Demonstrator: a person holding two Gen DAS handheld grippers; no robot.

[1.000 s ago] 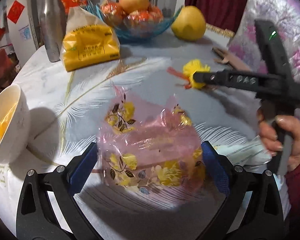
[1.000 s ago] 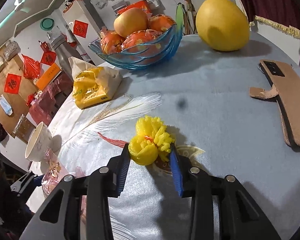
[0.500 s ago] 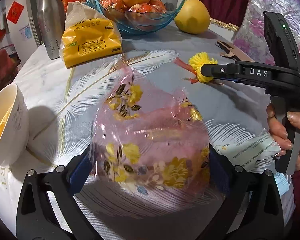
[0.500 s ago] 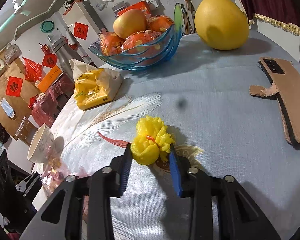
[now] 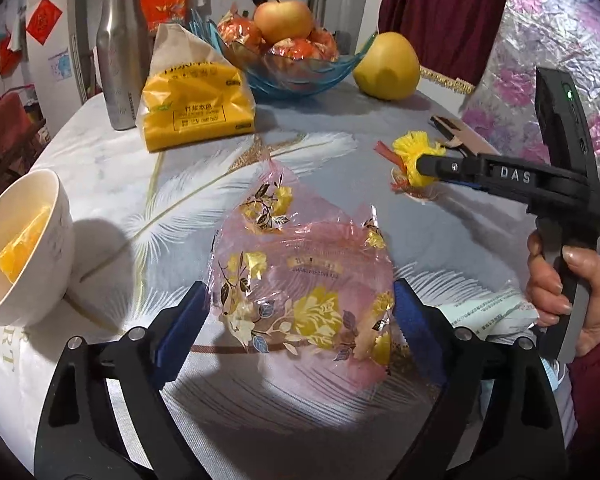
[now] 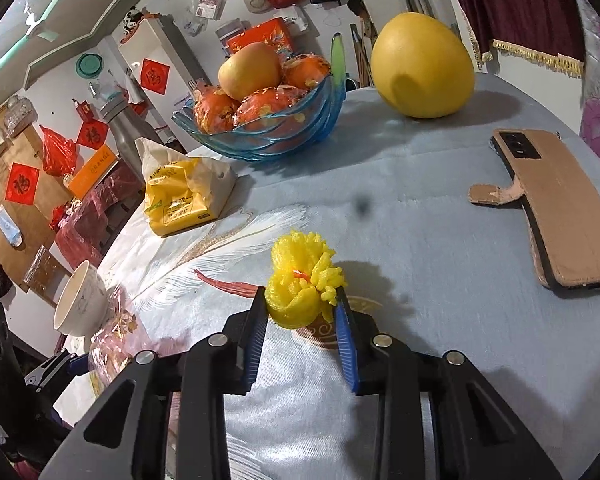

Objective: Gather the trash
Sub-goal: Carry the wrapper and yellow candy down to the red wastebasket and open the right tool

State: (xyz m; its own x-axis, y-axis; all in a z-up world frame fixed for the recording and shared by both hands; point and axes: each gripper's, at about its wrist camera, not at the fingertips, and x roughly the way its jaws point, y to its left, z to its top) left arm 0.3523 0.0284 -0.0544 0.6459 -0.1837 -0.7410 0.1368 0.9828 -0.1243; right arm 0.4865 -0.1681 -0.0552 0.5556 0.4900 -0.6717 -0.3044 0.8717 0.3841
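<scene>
A crumpled pink plastic bag with yellow flowers (image 5: 300, 280) stands between the pads of my left gripper (image 5: 300, 328), whose jaws are shut on its sides, holding it at the table's near edge. The bag also shows in the right wrist view (image 6: 112, 340). My right gripper (image 6: 302, 312) is shut on a yellow foam fruit net (image 6: 300, 276) with a red ribbon (image 6: 224, 286), just above the tablecloth. In the left wrist view the net (image 5: 414, 156) sits at the tip of the right gripper (image 5: 424, 168).
A white bowl (image 5: 20, 248) stands left. A yellow tissue pack (image 5: 196, 108), steel bottle (image 5: 122, 52), blue fruit bowl (image 5: 296, 60) and pomelo (image 5: 386, 66) stand at the back. A phone in a brown case (image 6: 556, 204) lies right. A white paper wrapper (image 5: 488, 312) lies near the right hand.
The left gripper has shifted with the pink bag, which changed shape between its pads. The right gripper has closed tighter on the yellow net and lifted it slightly.
</scene>
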